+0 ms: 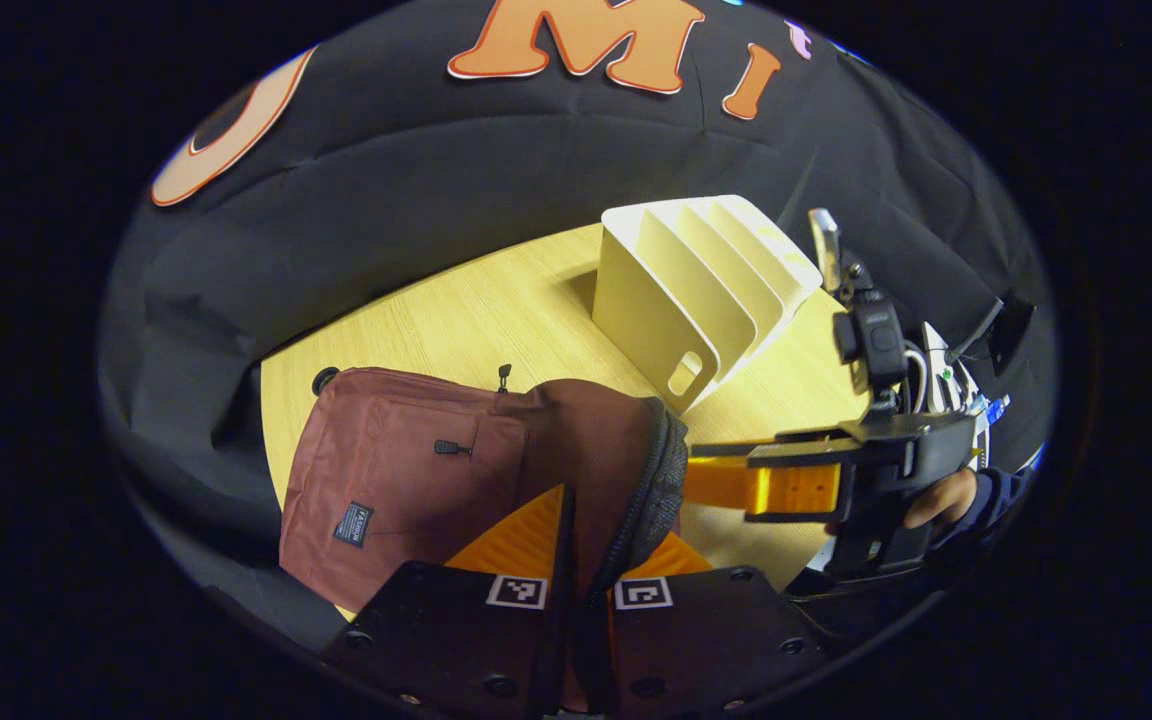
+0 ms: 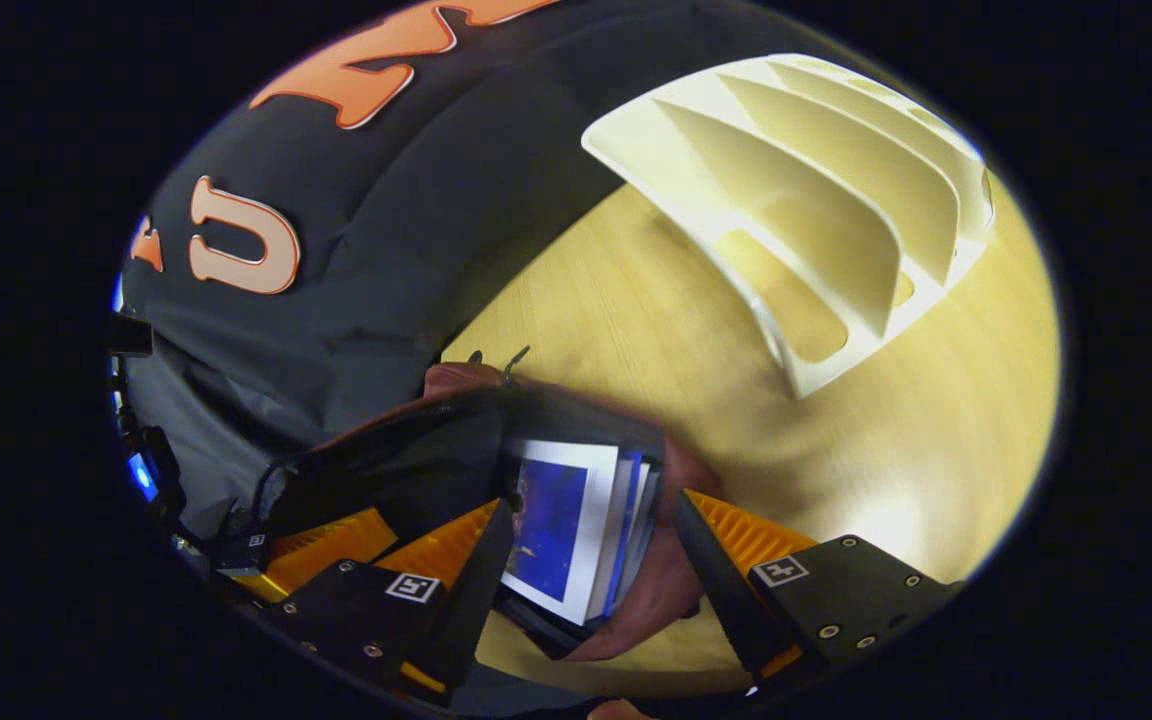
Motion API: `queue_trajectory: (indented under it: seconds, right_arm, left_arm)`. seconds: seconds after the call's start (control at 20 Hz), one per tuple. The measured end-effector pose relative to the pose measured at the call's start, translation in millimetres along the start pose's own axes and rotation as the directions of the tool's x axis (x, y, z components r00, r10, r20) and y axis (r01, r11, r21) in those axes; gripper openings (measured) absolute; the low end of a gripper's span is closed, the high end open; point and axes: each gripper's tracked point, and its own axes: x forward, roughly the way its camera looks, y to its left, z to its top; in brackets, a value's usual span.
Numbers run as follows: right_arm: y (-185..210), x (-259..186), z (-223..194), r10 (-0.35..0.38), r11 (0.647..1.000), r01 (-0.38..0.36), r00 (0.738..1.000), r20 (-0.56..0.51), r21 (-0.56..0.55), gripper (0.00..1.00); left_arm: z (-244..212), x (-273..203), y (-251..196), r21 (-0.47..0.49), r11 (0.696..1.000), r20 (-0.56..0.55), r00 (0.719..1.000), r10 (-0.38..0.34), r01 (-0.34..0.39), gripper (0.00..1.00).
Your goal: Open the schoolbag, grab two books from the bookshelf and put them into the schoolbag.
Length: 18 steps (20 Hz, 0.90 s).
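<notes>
The maroon schoolbag (image 1: 406, 480) lies on the wooden table, its zipped mouth turned right. My left gripper (image 1: 584, 560) is shut on the rim of that mouth and holds it up. In the right gripper view the bag (image 2: 456, 385) gapes, and books (image 2: 566, 520) with a blue cover stand inside. My right gripper (image 2: 596, 510) is open, one finger on each side of the books at the mouth. The left gripper view shows the right gripper (image 1: 706, 480) reaching into the bag from the right. The white bookshelf (image 1: 696, 290) stands behind with bare slots, as the right gripper view of the bookshelf (image 2: 816, 200) also shows.
The table (image 1: 496, 310) has bare wood between bag and bookshelf. A hand (image 1: 941, 497) in a dark sleeve holds the right gripper at the table's right edge. Black cloth walls close in behind and on the left.
</notes>
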Motion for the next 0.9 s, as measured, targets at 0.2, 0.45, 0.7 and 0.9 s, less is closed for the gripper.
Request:
queue_trajectory:
  seconds: [0.2, 0.45, 0.7, 0.9]
  right_arm:
    - [-28.4, -36.5, 28.6, -0.018, 0.998, 0.022, 0.998, 0.059, -0.067, 0.97]
    - [-69.9, -90.2, 74.6, -0.033, 0.985, 0.054, 0.991, 0.126, -0.164, 0.97]
    - [-104.8, -134.2, 119.9, -0.044, 0.954, 0.098, 0.98, 0.193, -0.284, 0.97]
    - [-114.9, -173.6, 161.1, -0.032, 0.92, 0.138, 0.959, 0.281, -0.367, 0.97]
  left_arm:
    - [-6.7, 7.7, -14.0, -0.024, 0.998, -0.012, 0.998, 0.06, -0.06, 0.14]
    - [-11.3, 17.4, -34.8, -0.055, 0.985, -0.026, 0.987, 0.16, -0.161, 0.28]
    - [3.3, 26.9, -82.5, -0.124, 0.978, 0.011, 0.985, 0.172, -0.17, 0.7]
    - [48.2, 27.5, -123.9, -0.152, 0.965, 0.143, 0.961, 0.236, -0.214, 0.88]
